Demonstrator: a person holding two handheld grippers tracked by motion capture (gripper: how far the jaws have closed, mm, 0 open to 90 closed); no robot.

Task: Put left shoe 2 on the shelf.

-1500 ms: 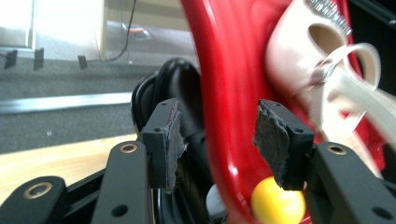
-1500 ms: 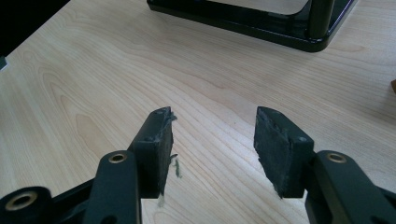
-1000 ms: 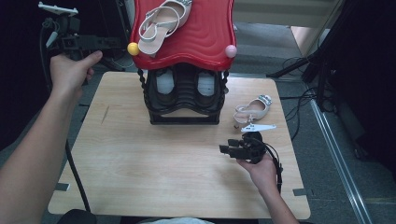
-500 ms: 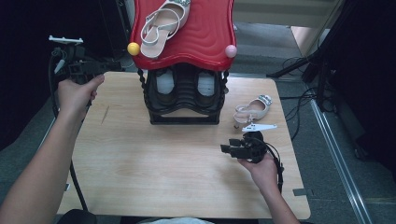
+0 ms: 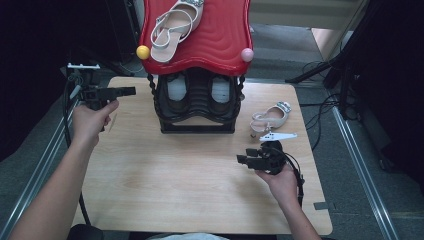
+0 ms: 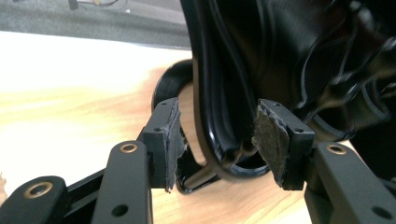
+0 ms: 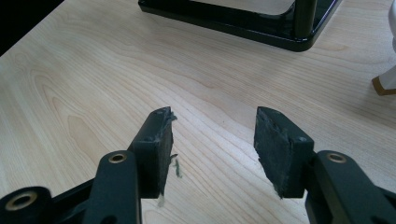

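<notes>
Black two-tier shoe rack with a wavy red plastic top (image 5: 197, 107) stands at the table's far middle; the left gripper (image 6: 217, 140) has its jaws spread around the rack's black corner post (image 6: 219, 116), pads clear of it, and past the post it's dark and blurred. Right gripper (image 5: 242, 159) sits open and empty over the light wood table (image 7: 93, 79), with a beige sandal (image 5: 270, 117) just beyond it. A matching sandal (image 5: 175, 25) lies on the red top, toe cut off by the frame edge.
</notes>
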